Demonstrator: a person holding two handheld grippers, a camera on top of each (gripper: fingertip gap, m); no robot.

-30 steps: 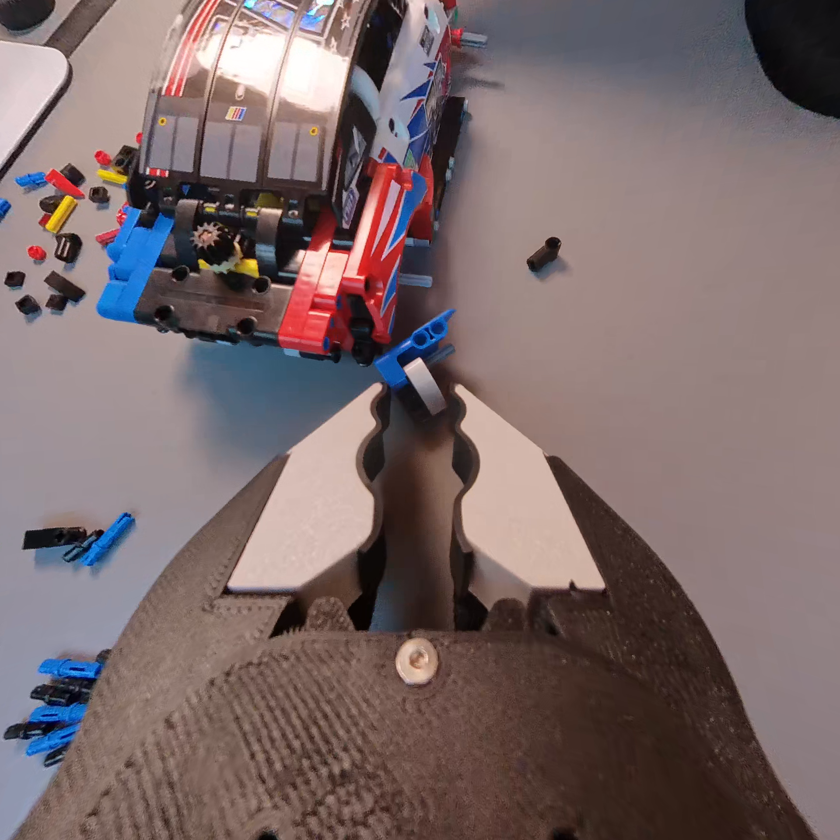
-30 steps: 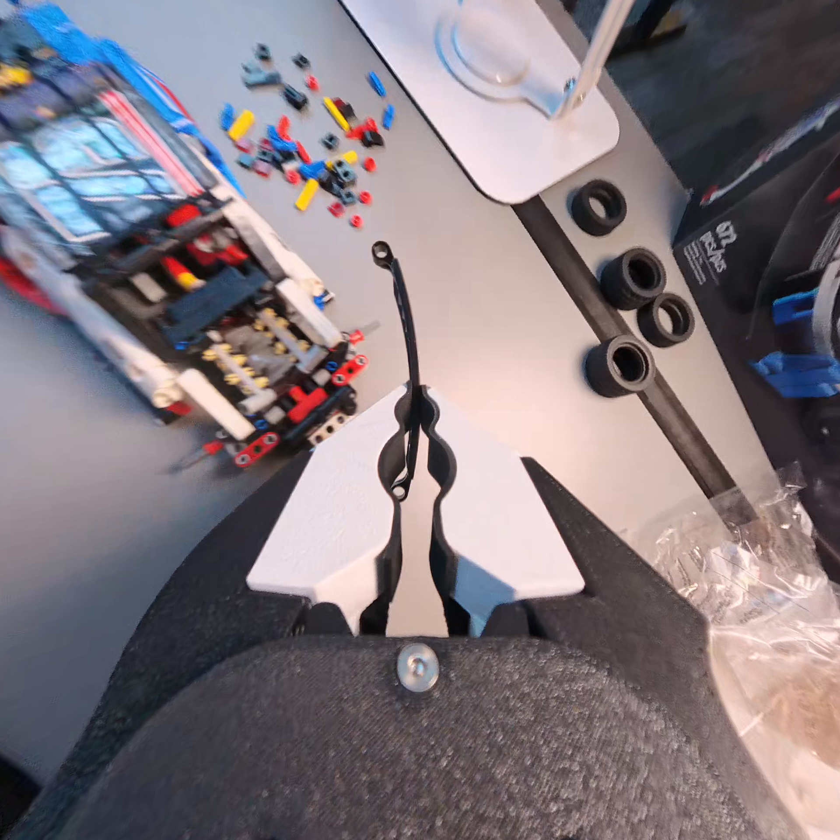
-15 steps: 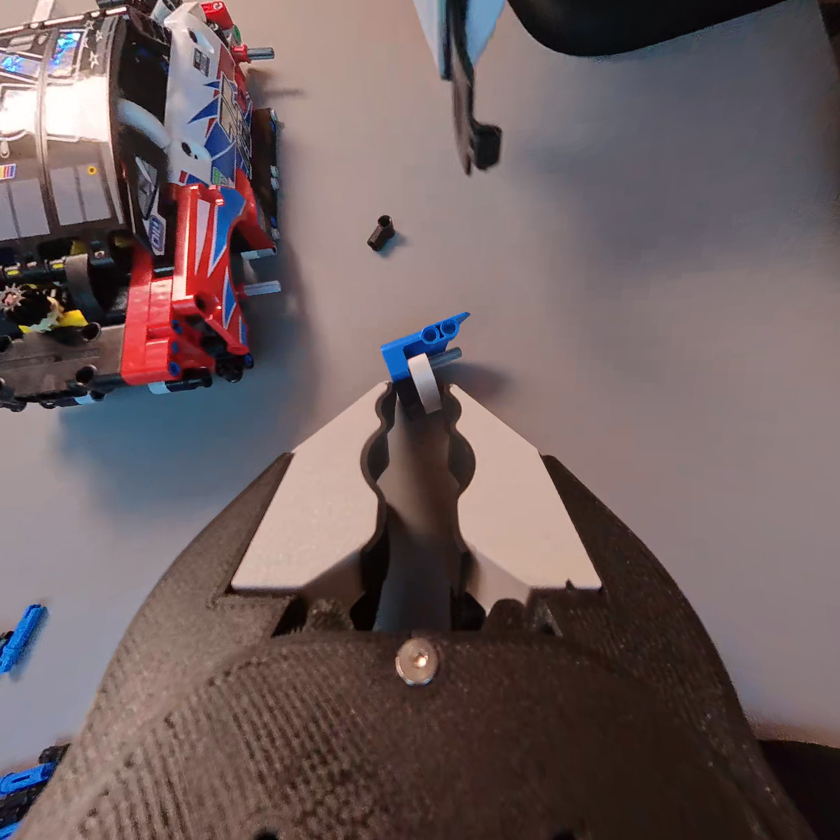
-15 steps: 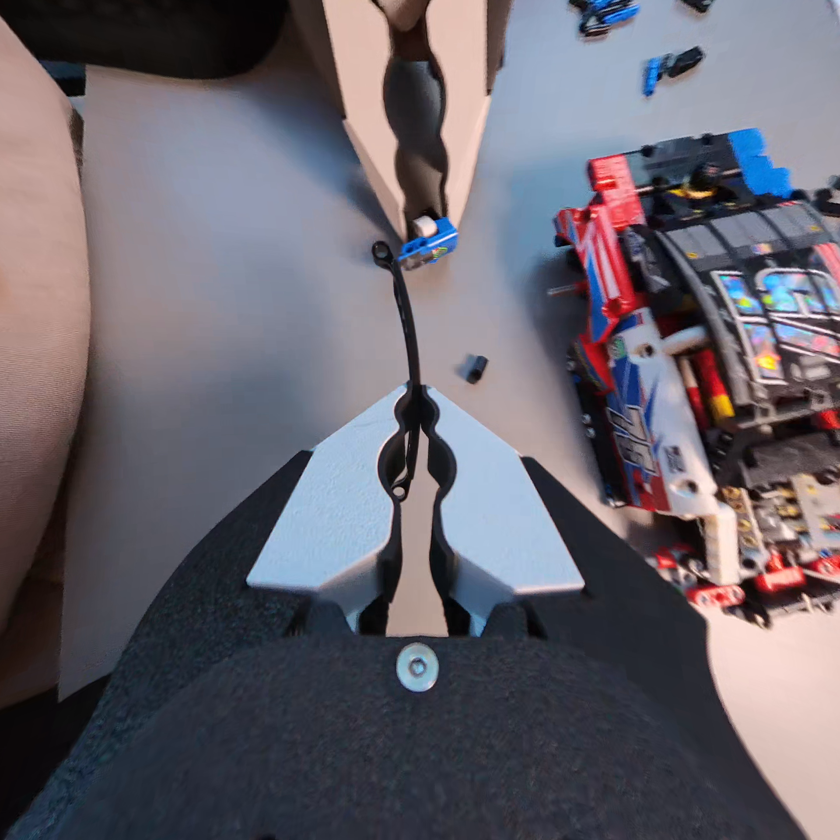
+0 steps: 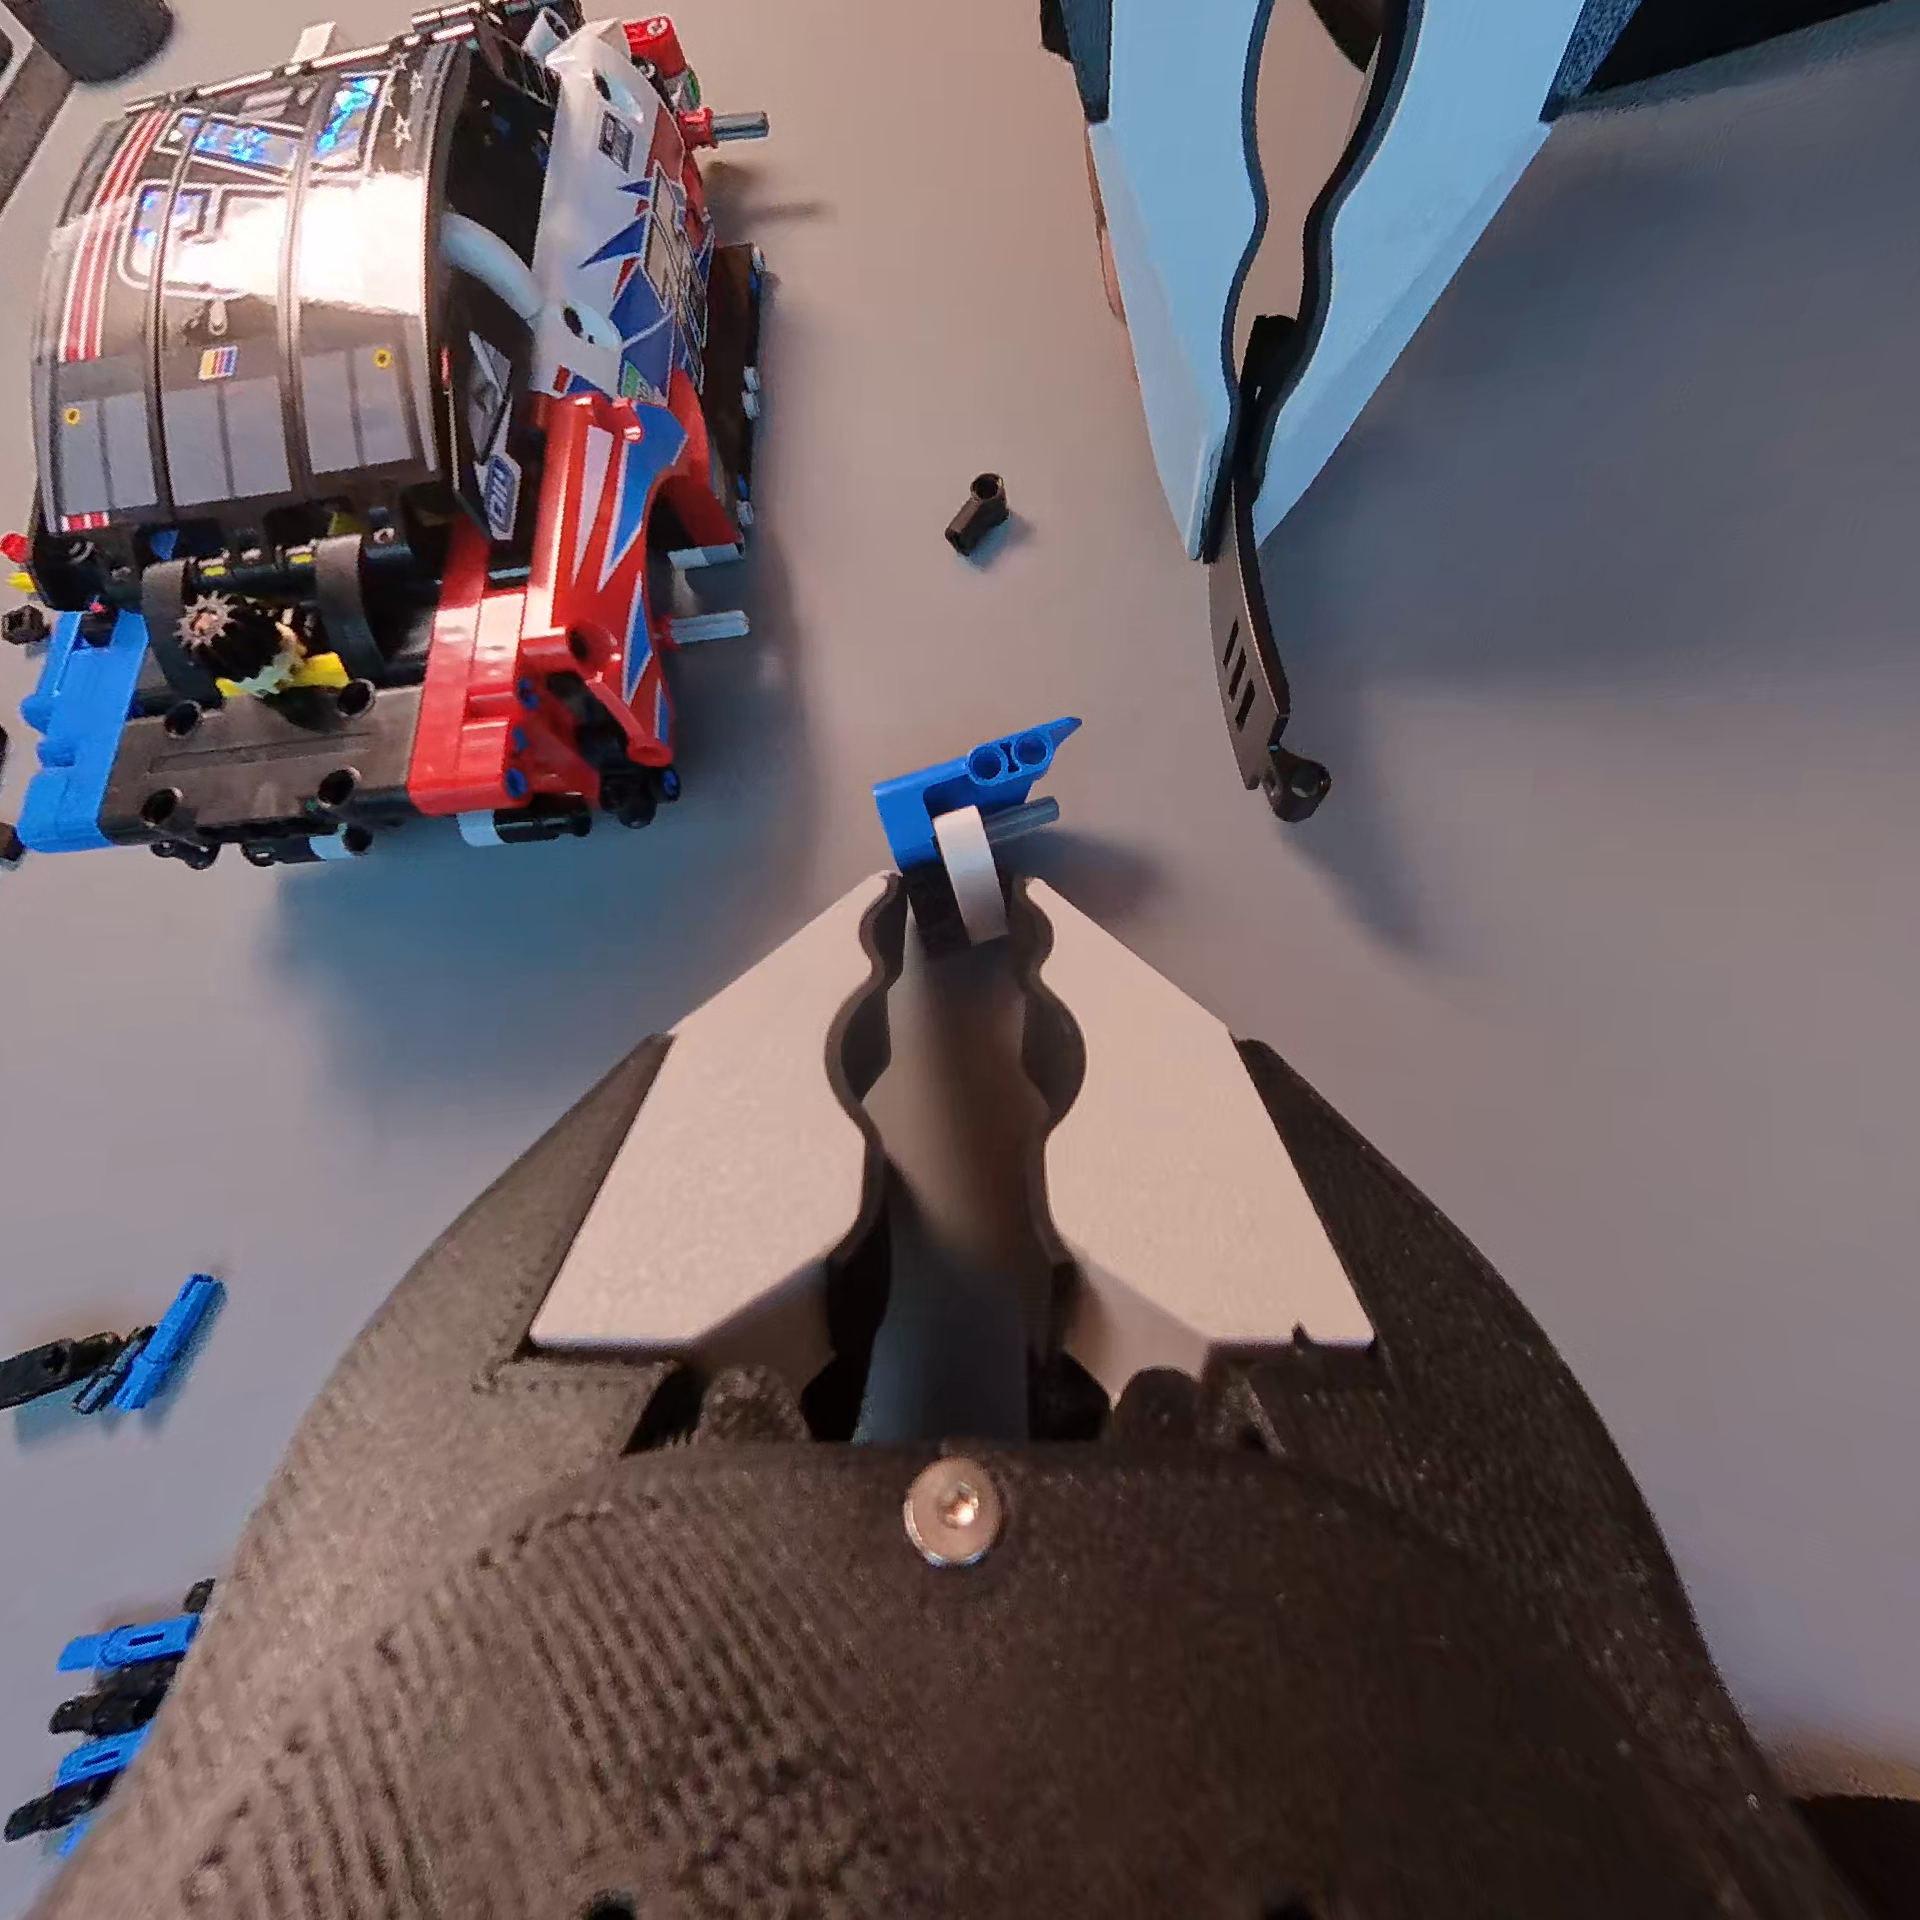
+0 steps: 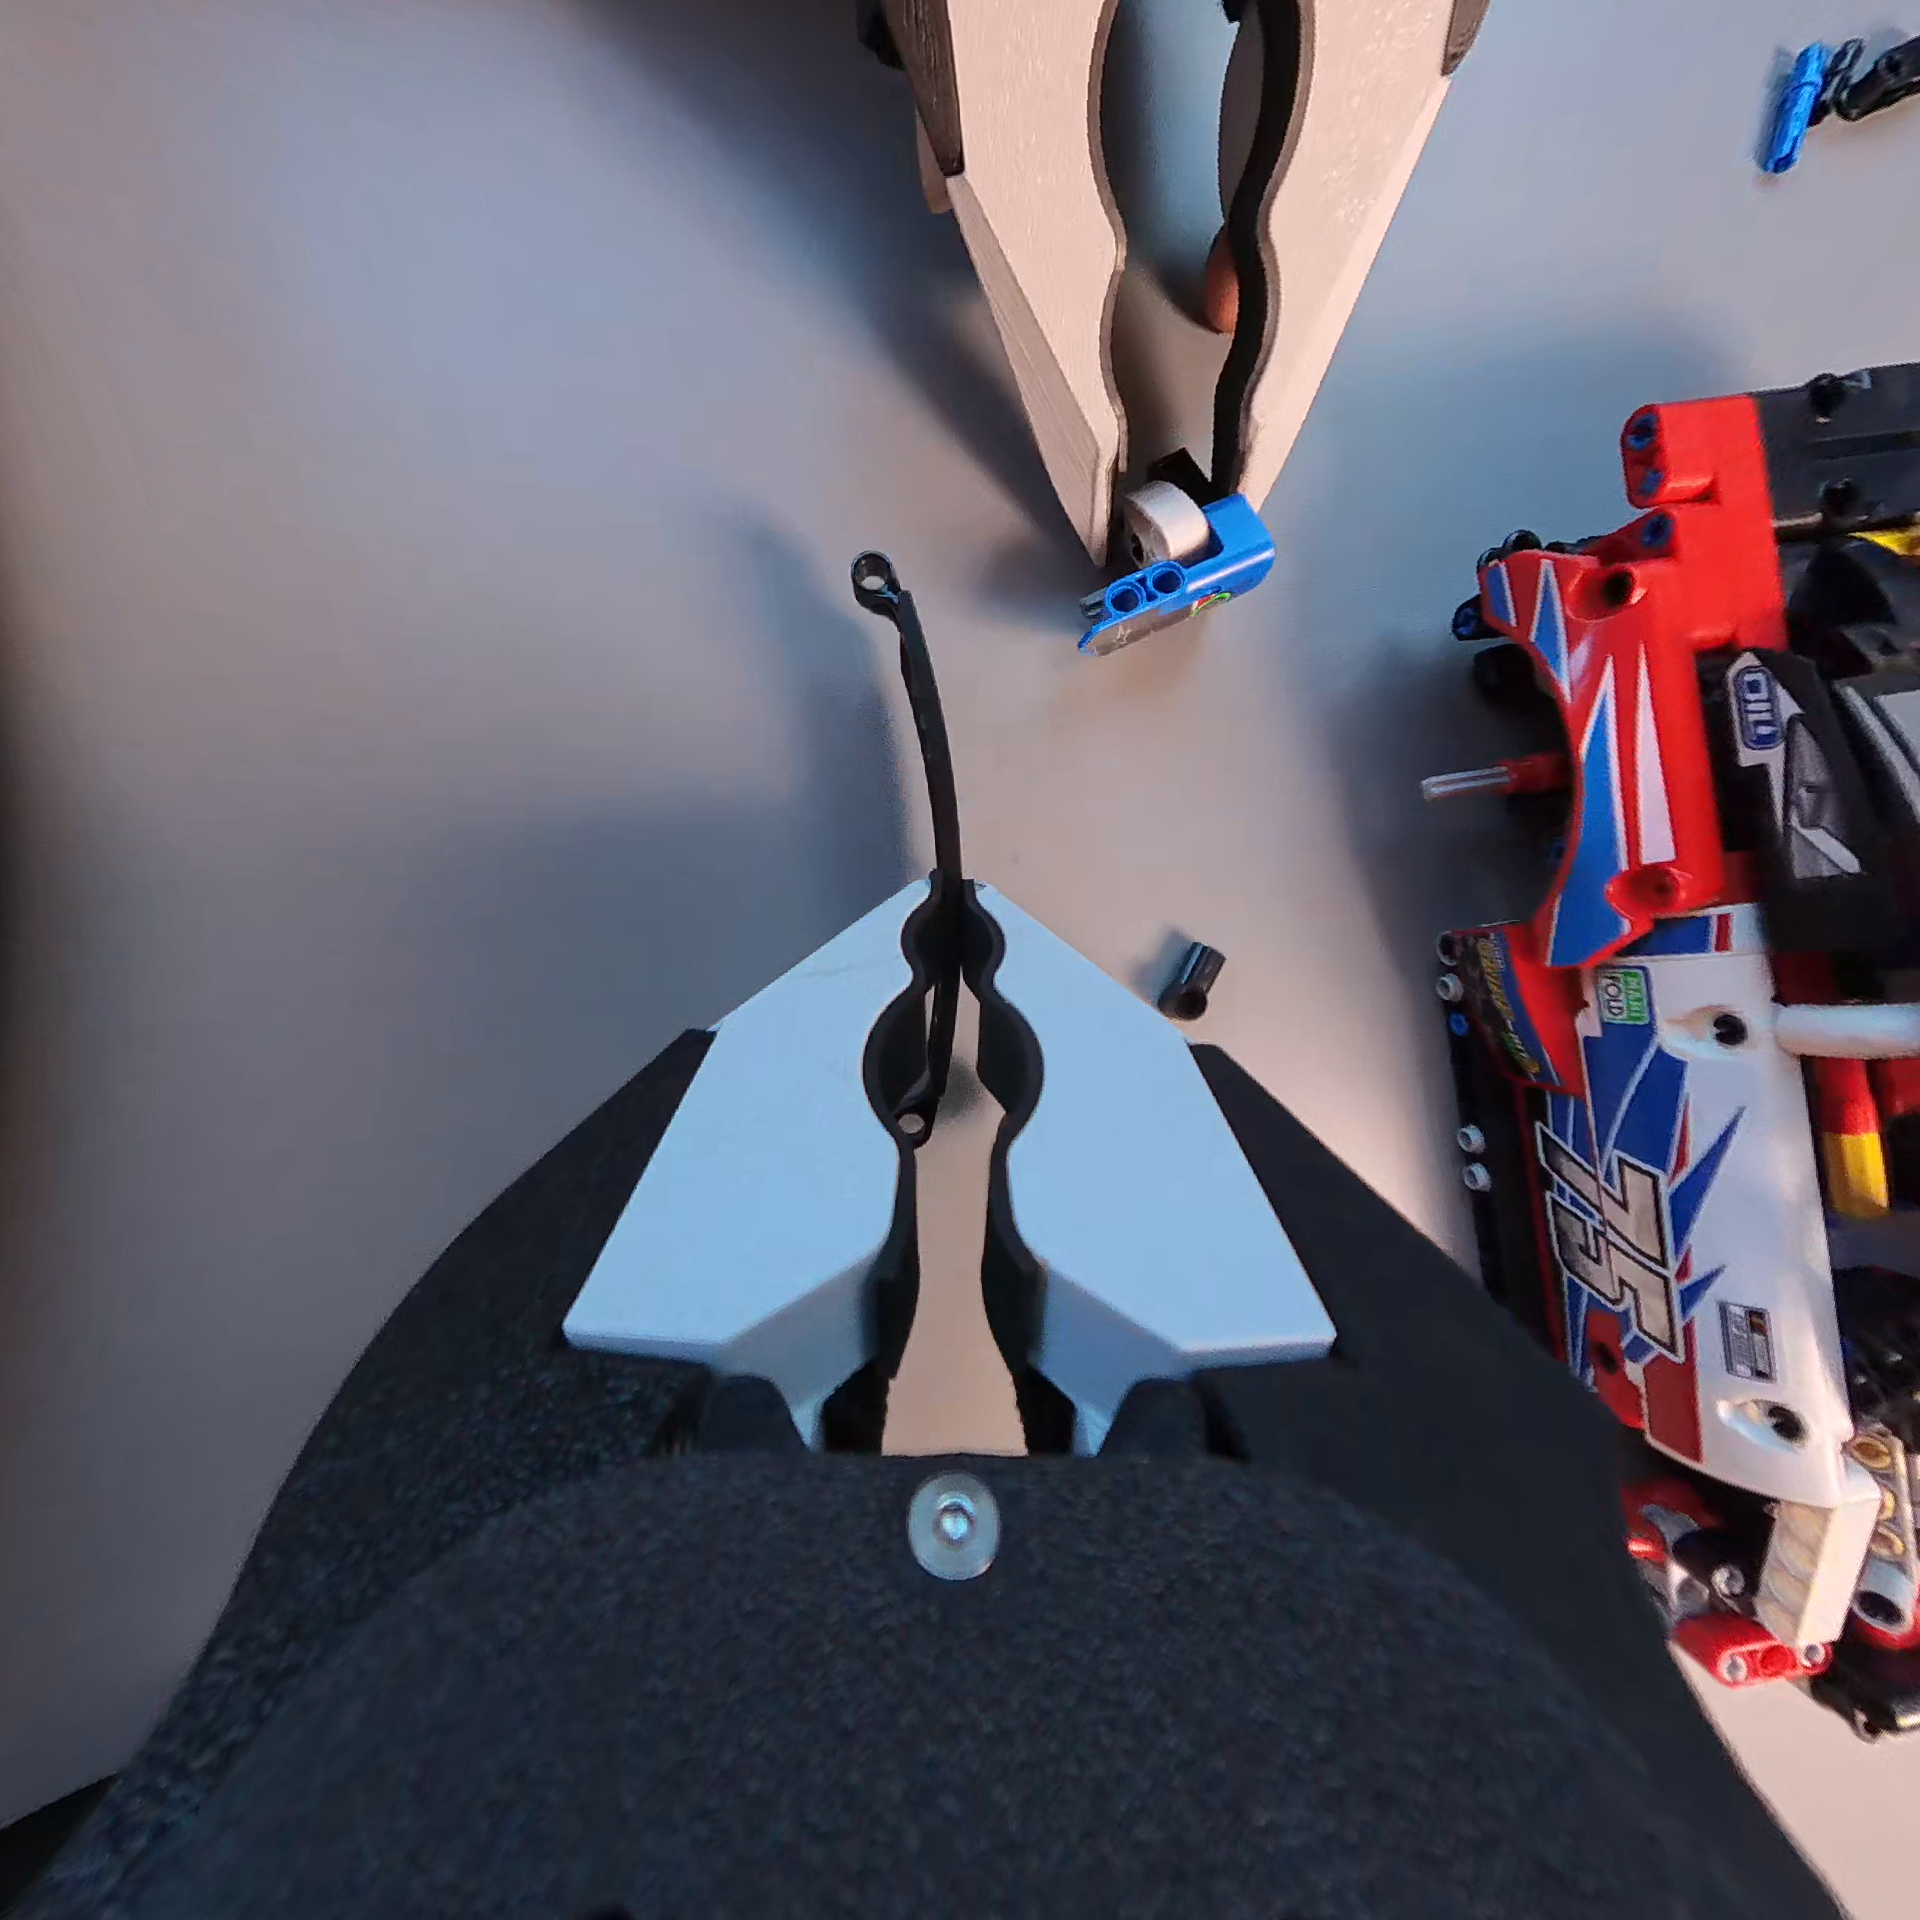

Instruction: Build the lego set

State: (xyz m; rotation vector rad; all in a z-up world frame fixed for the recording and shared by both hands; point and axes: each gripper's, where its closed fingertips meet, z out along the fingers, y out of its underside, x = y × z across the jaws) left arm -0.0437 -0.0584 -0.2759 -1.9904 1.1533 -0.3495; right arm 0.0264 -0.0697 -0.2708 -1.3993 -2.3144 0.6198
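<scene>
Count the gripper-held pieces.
2. The blue assembly sits in the left gripper; the black curved strip is clamped in the right gripper.

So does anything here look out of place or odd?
One small black connector lies alone on the grey table beside the car model, apart from the other loose pieces. Nothing looks broken or spilled.

Under me a plain, matte grey tabletop (image 5: 1558, 1039) fills both views; I see no walls, floor or windows. Light falls from above and off to one side, casting soft-edged blue-grey shadows on the surface (image 6: 416, 520). A dark strip runs down the left border of my right wrist view; can't tell what it is.
</scene>
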